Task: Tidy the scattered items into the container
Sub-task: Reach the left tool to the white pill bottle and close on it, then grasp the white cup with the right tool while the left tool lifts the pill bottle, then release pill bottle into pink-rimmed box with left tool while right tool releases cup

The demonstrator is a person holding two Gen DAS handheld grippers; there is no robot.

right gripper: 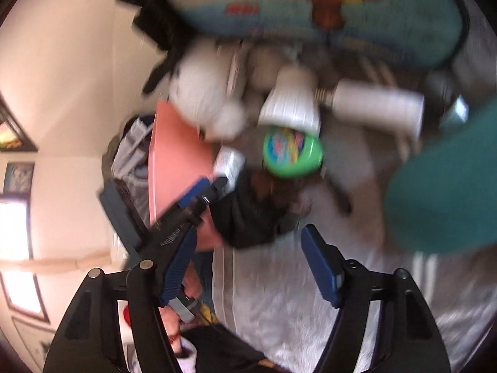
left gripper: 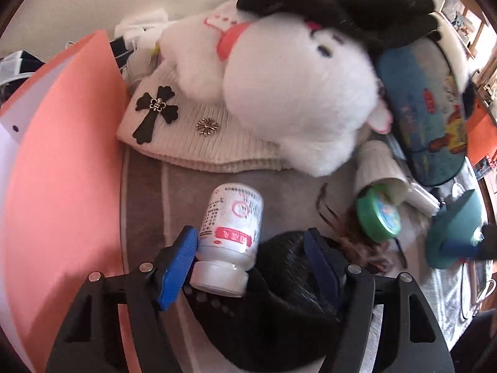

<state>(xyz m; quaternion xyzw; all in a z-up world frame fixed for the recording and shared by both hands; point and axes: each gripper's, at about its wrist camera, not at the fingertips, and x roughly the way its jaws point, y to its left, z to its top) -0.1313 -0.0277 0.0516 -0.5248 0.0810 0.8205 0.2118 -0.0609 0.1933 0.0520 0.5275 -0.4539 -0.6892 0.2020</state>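
My left gripper (left gripper: 251, 261) pinches a white bottle (left gripper: 231, 230) and black cloth (left gripper: 279, 295), lower centre. The bottle is rigid, light and slick: grip its body, not the cap. My right gripper (right gripper: 248, 267) stands spread, empty.

The white bottle (left gripper: 231, 227) carries a red label band with print too blurred to read.
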